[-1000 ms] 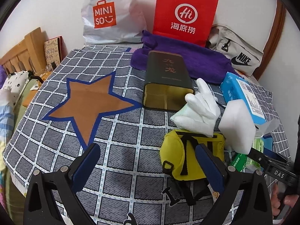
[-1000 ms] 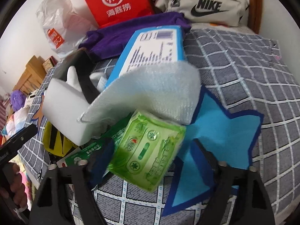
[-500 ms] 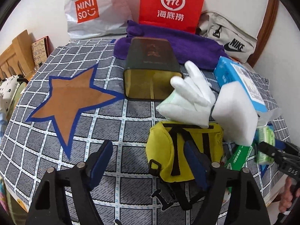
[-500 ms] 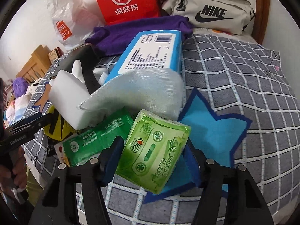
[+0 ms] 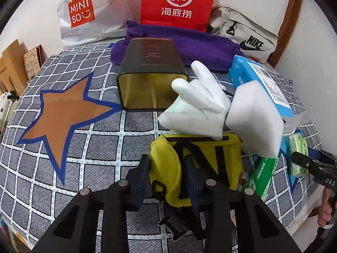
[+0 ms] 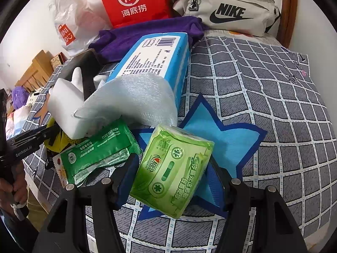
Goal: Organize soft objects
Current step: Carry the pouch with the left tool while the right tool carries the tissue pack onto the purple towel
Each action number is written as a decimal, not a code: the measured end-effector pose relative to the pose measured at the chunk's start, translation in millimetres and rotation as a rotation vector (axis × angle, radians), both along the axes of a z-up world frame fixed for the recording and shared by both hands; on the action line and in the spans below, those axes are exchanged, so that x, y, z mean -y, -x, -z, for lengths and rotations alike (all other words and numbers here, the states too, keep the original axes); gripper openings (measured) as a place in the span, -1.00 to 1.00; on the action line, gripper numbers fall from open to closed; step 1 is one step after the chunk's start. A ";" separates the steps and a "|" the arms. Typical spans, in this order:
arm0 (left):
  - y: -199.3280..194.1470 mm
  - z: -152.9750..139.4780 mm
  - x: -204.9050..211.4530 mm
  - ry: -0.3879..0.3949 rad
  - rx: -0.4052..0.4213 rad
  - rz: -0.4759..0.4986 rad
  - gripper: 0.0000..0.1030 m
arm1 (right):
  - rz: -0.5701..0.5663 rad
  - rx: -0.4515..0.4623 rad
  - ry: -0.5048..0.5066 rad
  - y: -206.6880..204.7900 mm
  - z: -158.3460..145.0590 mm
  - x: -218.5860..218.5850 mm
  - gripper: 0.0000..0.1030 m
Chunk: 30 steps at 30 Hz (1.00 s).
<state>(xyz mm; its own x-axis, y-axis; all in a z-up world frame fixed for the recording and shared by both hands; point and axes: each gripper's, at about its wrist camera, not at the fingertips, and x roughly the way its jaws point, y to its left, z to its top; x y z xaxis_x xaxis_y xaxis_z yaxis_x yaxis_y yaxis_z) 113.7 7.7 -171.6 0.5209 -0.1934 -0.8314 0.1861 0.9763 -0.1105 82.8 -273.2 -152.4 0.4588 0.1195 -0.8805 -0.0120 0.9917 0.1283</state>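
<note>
My left gripper [image 5: 166, 171] has just been closing and now pinches the soft yellow cloth pouch with black straps [image 5: 195, 168] on the checked grey blanket [image 5: 94, 147]. My right gripper [image 6: 170, 175] squeezes the squishy green tissue pack [image 6: 171, 171] over the blue star patch [image 6: 236, 141]. I think both grabs are done; lifting comes next. The pouch's bottom is hidden.

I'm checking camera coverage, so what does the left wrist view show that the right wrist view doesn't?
Only the left wrist view shows the orange star and the left gripper, whose jaws have just been closing on the yellow pouch. Only the right wrist view shows the green tissue pack between the right gripper pads and most of the blue star. Both show the white sponge and red bag.
</note>
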 end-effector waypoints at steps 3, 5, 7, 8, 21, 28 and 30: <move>1.8 -4.9 -3.8 0.008 0.009 -0.010 -0.43 | -0.001 0.005 0.000 0.9 -2.3 -0.4 0.21; 3.1 -8.9 -7.8 0.001 0.019 -0.020 -0.43 | 0.000 0.012 0.000 2.3 -4.5 -0.1 0.21; 4.5 -12.8 -13.1 -0.001 0.025 -0.037 -0.43 | -0.002 0.017 0.004 4.6 -6.9 -0.7 0.21; 5.7 -15.1 -16.8 -0.003 0.030 -0.048 -0.43 | -0.003 0.021 0.007 5.9 -8.5 -0.9 0.21; 20.2 -42.6 -62.5 -0.046 0.085 -0.184 -0.43 | -0.002 0.080 0.019 23.1 -34.9 3.0 0.20; 27.7 -62.7 -77.5 -0.011 0.121 -0.223 -0.53 | -0.005 0.107 0.008 26.3 -47.9 3.2 0.20; 28.7 -68.4 -75.2 -0.002 0.135 -0.214 -0.58 | -0.005 0.115 0.004 25.7 -51.7 3.0 0.20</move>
